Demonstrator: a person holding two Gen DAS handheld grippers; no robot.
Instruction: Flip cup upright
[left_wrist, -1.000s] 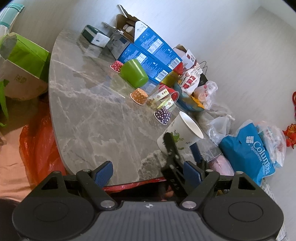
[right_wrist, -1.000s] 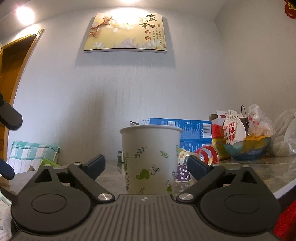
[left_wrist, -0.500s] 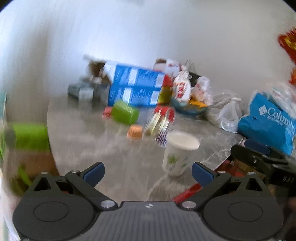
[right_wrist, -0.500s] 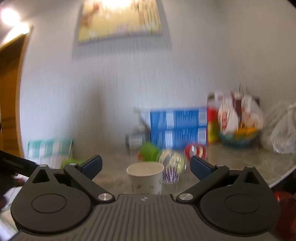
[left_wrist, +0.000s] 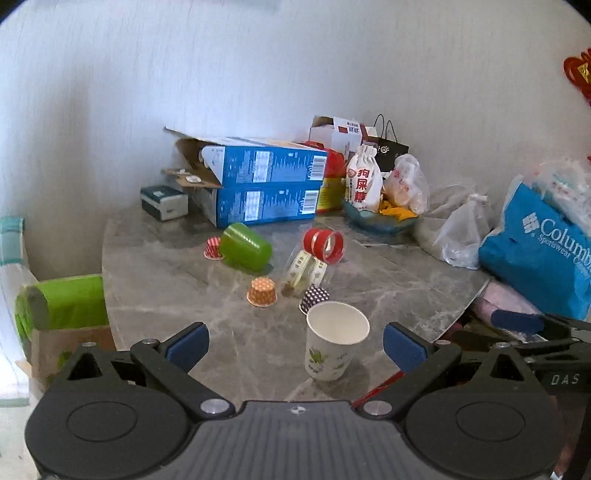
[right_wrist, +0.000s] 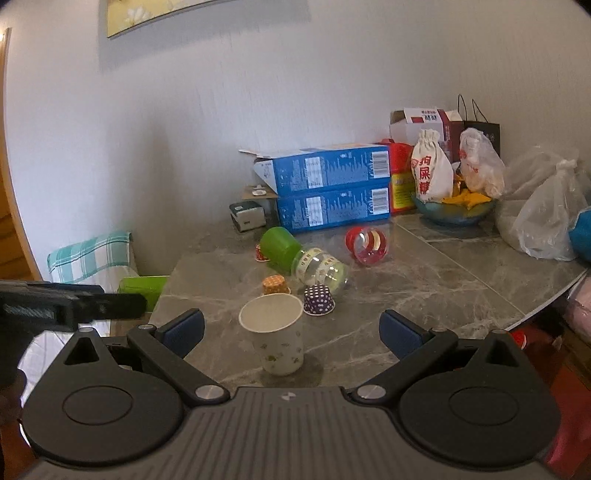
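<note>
A white paper cup (left_wrist: 337, 340) with a green leaf print stands mouth-up near the front edge of the grey marble table (left_wrist: 166, 266), and by the look of it the flip is done. We hold both tools back from it. Our left gripper (left_wrist: 293, 343) is spread wide with nothing between its blue pads (left_wrist: 187, 341), and our right gripper (right_wrist: 291, 332) is equally wide and empty. In both wrist views the cup sits in the open gap, touched by neither side.

We judge the cup to be very light and thin-walled: it looks empty, so a nudge could slide or tip it on the smooth stone. A hard squeeze would likely crease the paper. Should we need to take it again, the mid-wall below the rolled rim seems the best place, pinched gently across the width, where the rim lends some stiffness.

Just behind it, toward the table's middle, lie a purple dotted baking cup (right_wrist: 318, 300) and an orange dotted one (right_wrist: 274, 285), with a clear jar (right_wrist: 320, 266) and a green plastic cup (right_wrist: 279, 246) on their sides beyond. Two stacked blue boxes (right_wrist: 332, 195) line the far edge against the wall.
</note>
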